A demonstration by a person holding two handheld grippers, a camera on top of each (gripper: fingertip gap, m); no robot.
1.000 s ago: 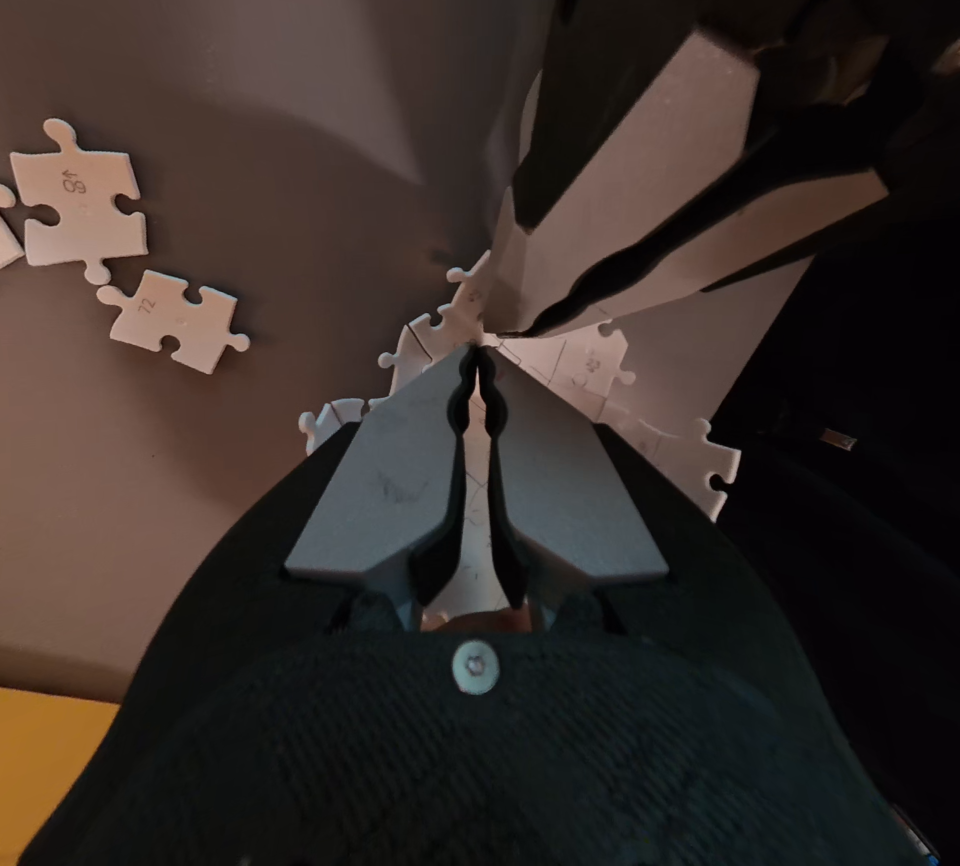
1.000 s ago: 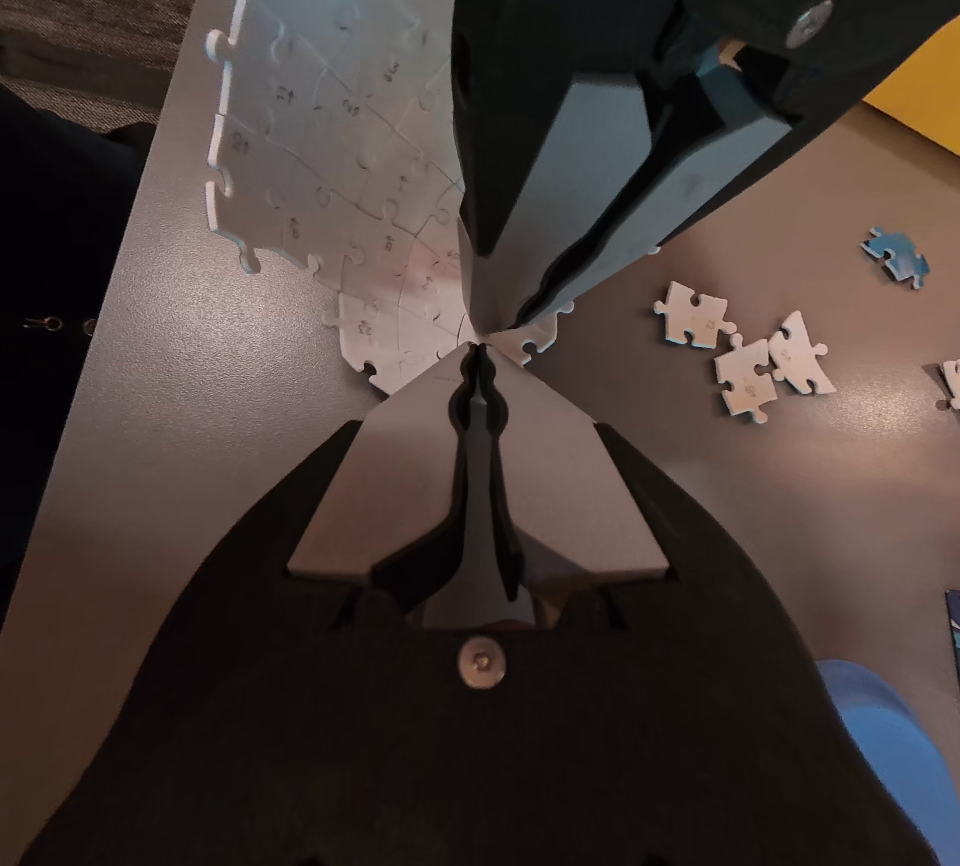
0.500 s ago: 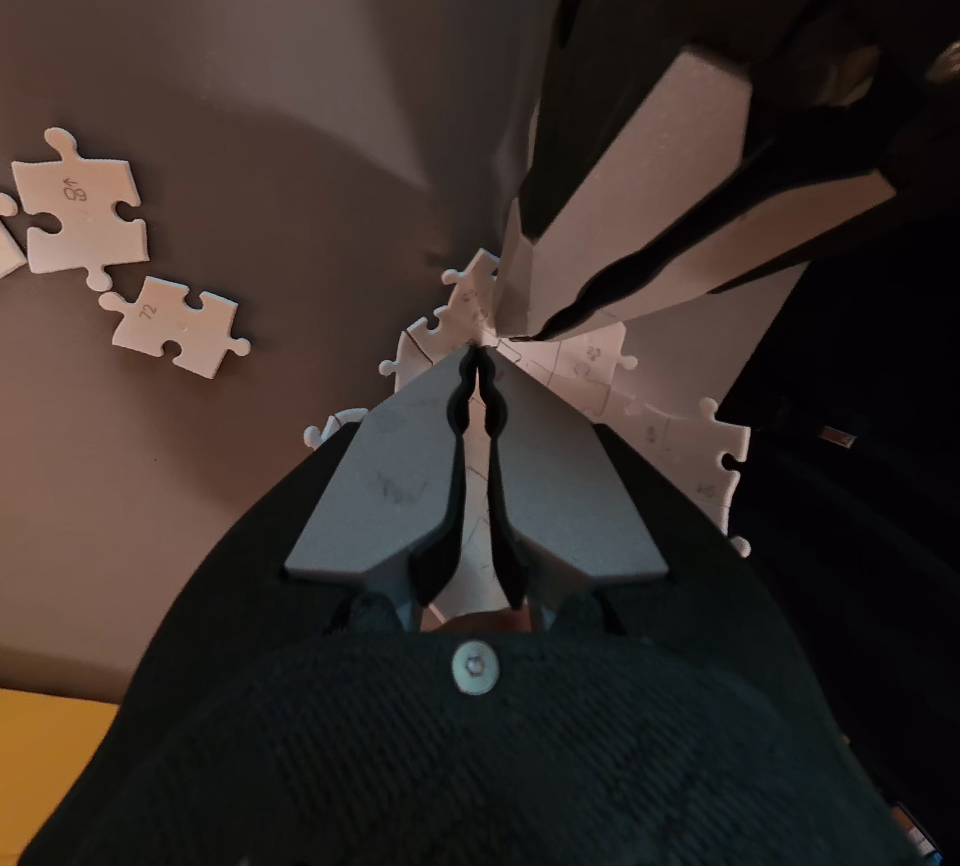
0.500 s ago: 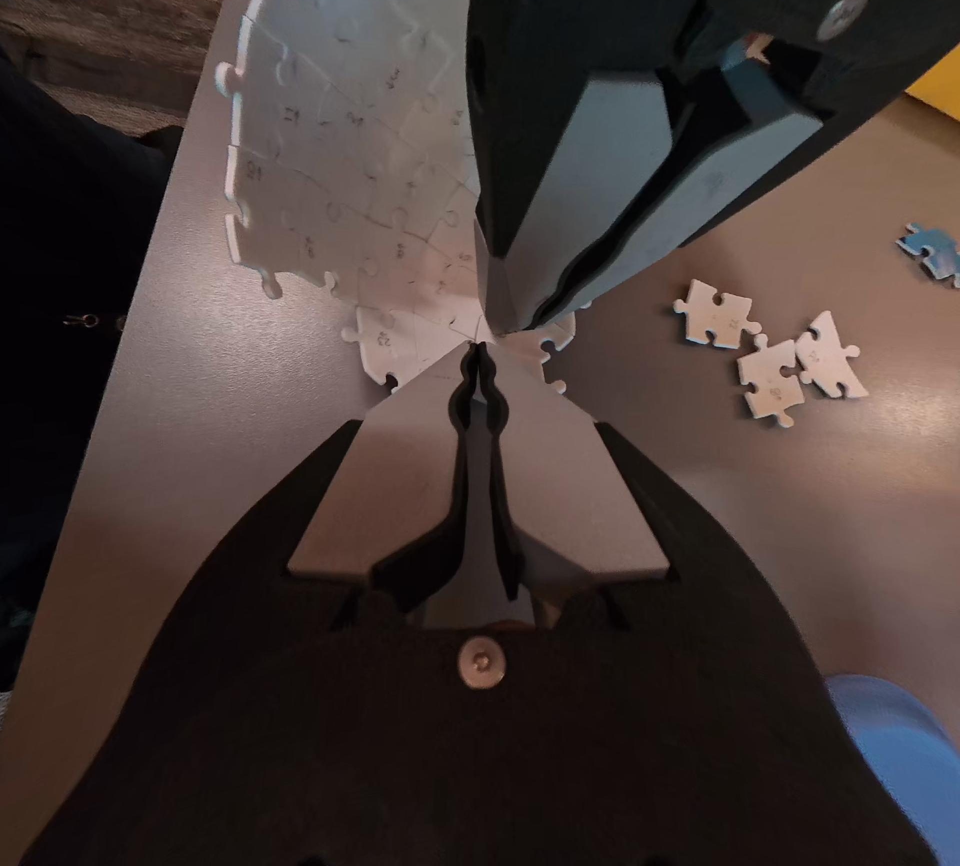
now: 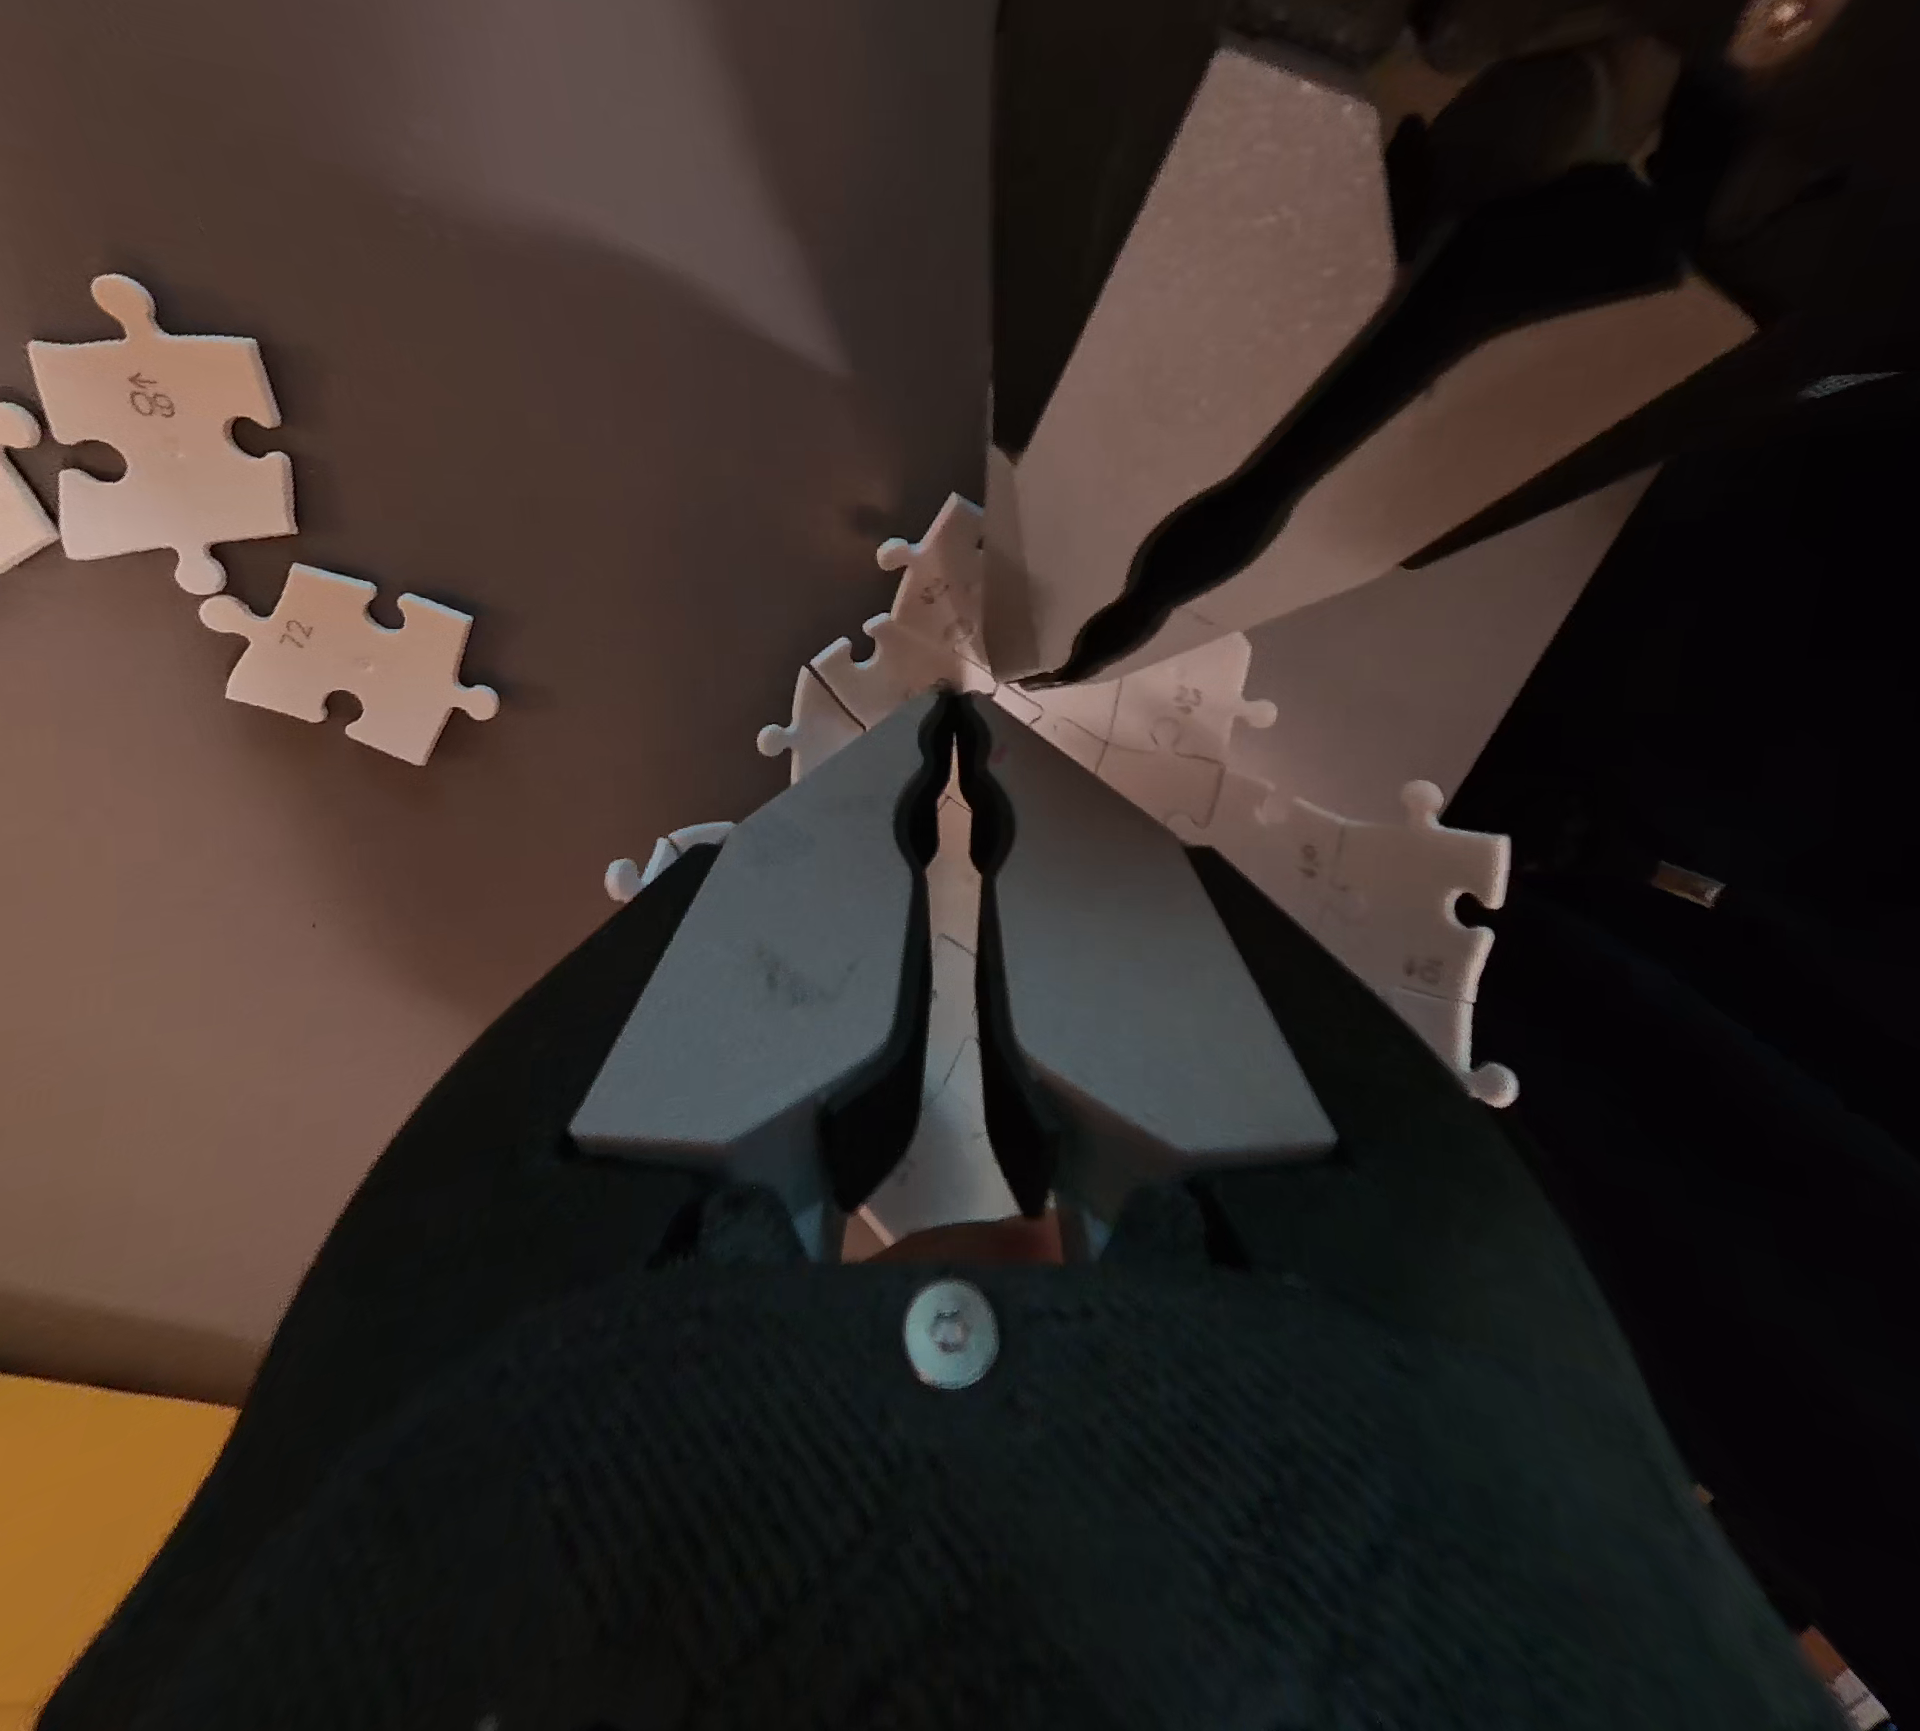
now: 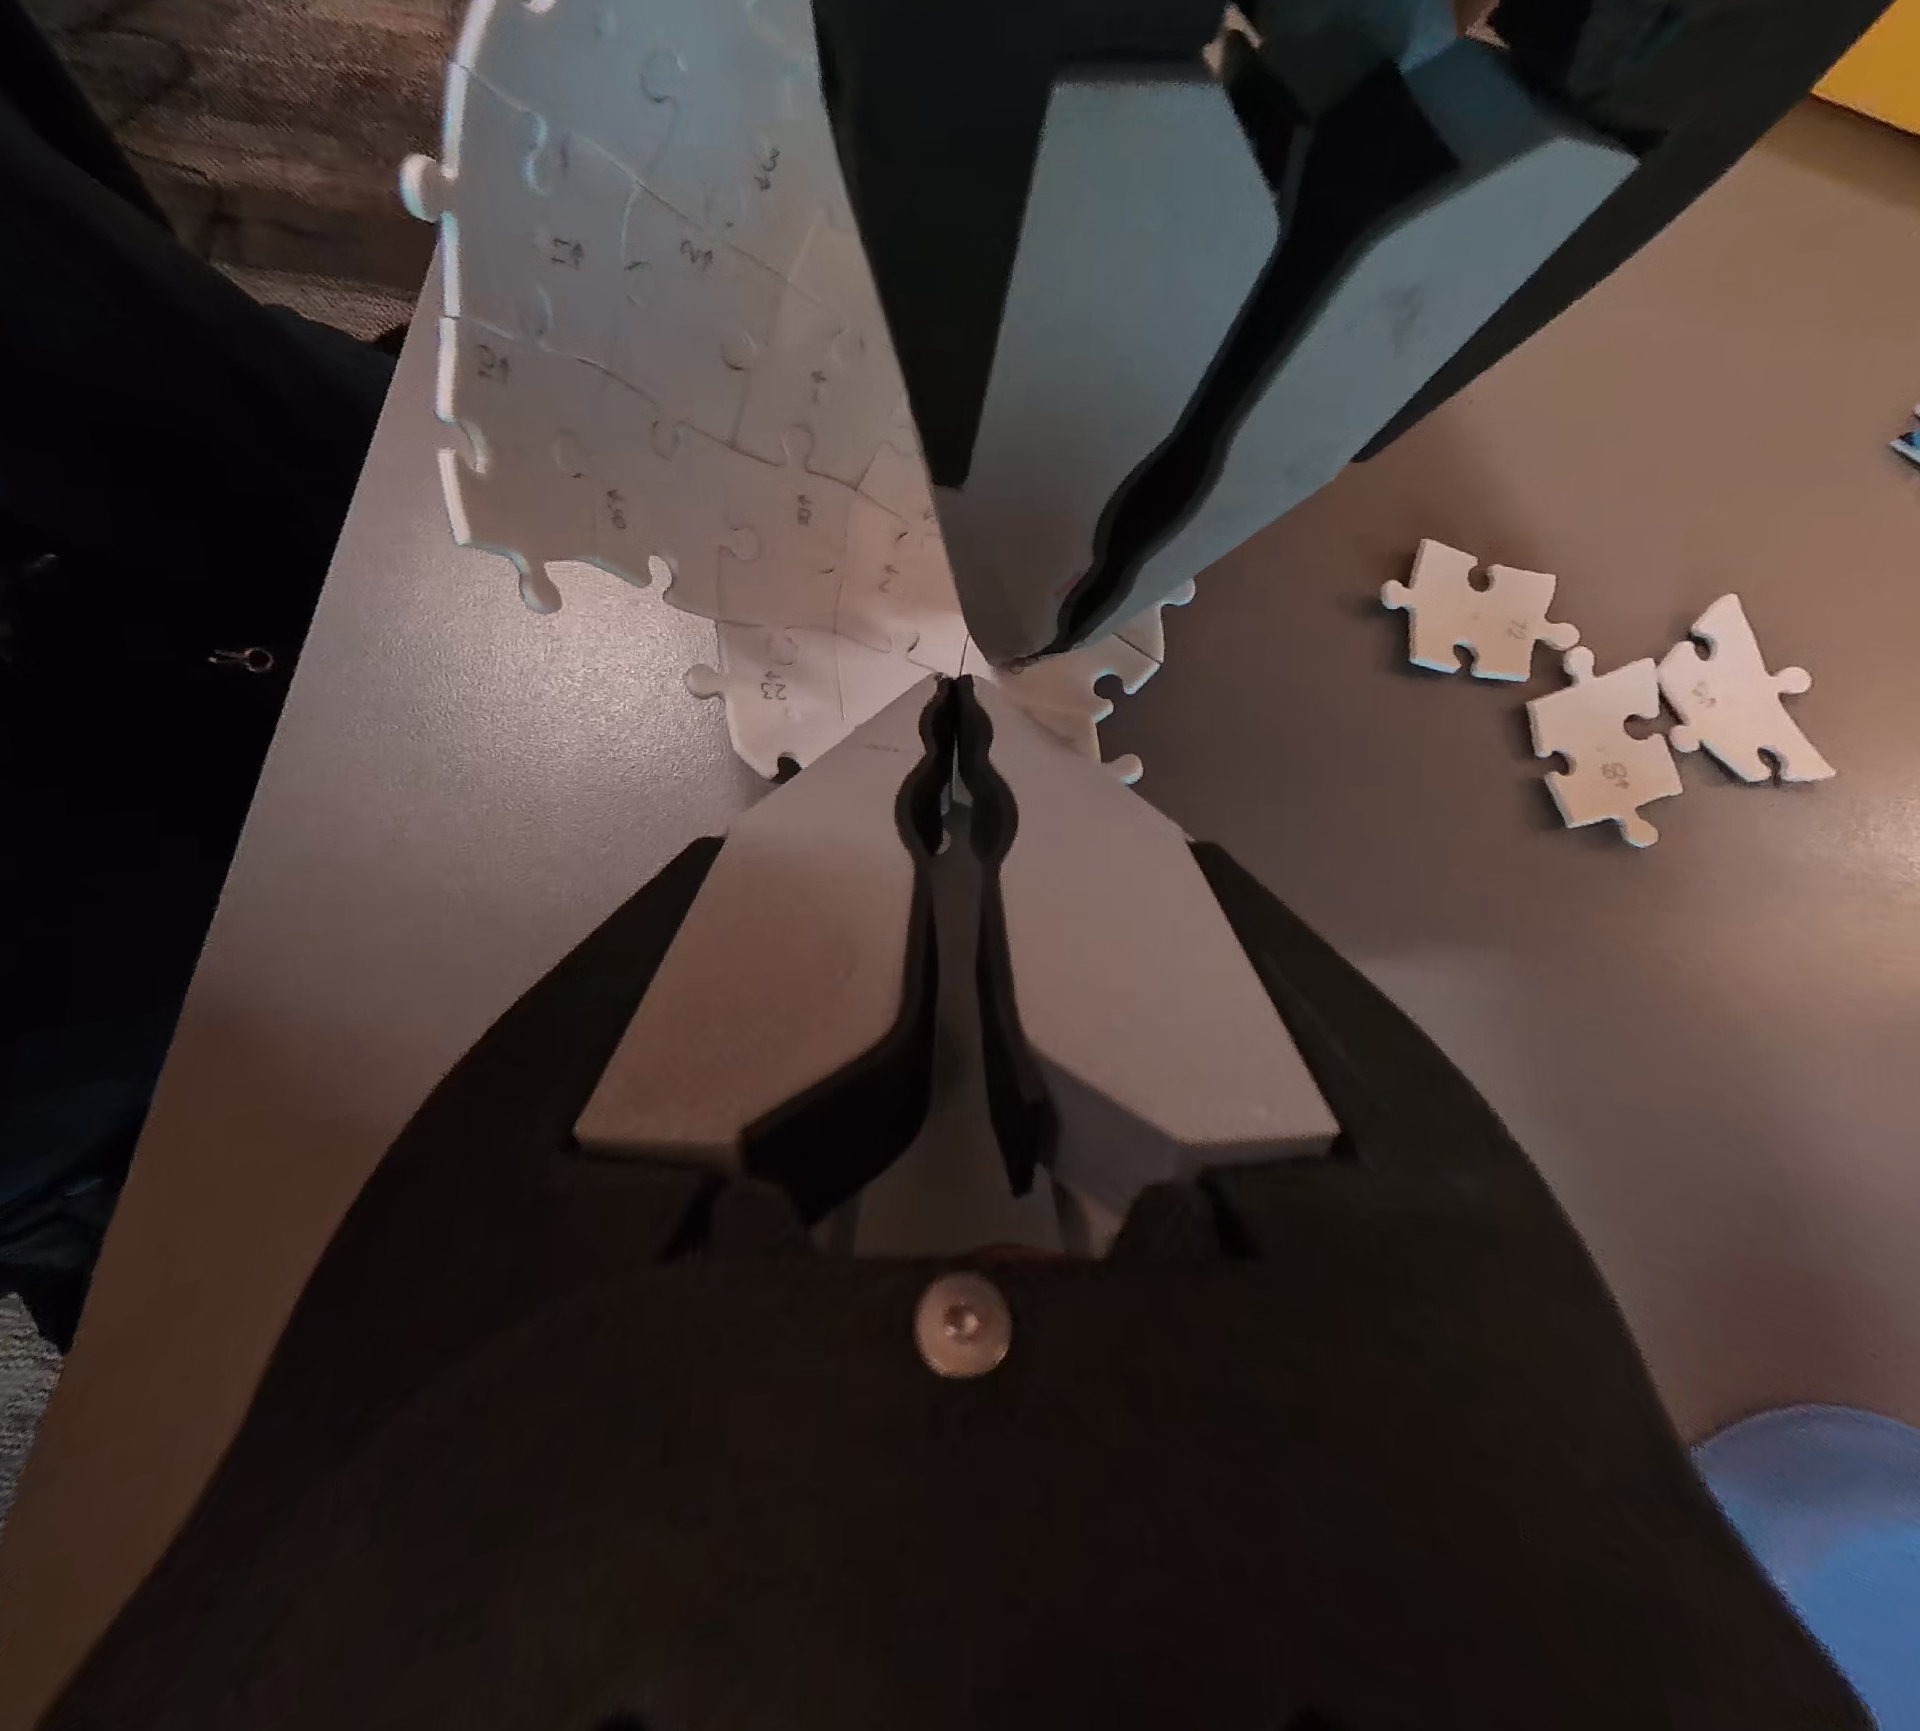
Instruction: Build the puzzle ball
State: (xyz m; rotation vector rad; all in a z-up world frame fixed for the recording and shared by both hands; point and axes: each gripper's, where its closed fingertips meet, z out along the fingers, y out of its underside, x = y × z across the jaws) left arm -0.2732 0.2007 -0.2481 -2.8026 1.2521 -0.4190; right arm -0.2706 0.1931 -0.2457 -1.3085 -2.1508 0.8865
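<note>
Partly built puzzle ball [image 6: 644,351], a curved white shell, held above the grey table [image 6: 416,850]. Left gripper [image 5: 951,694] and right gripper [image 6: 954,682], both pinched tight, meet tip to tip at its centre. Three loose pieces [image 6: 1600,673] lie beside the shell.

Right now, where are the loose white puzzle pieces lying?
In the right wrist view, three loose white pieces lie on the brown table, right of the assembled puzzle shell that both grippers pinch. The left wrist view shows them at far left.
</note>
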